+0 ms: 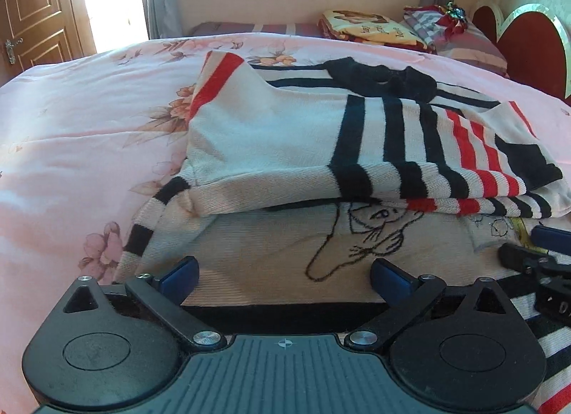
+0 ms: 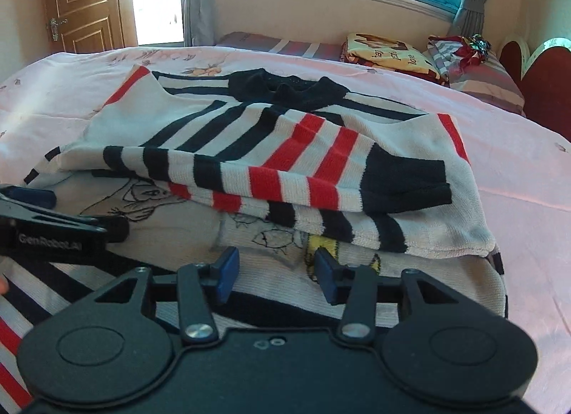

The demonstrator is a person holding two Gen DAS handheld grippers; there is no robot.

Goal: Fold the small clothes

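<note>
Pink floral bedspread (image 1: pixel 71 121), striped sweater (image 1: pixel 285 135) sleeves folded, pillows (image 2: pixel 474 67) behind

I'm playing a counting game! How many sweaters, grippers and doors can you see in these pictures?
Striped sweater: 1
Grippers: 2 (left gripper, right gripper)
Door: 1
Total: 4

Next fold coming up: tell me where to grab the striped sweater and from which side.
Take the sweater by its near hem, one gripper towards each corner, coming in from the near side. That edge lies flat and free; both sleeves are already folded across the chest.
</note>
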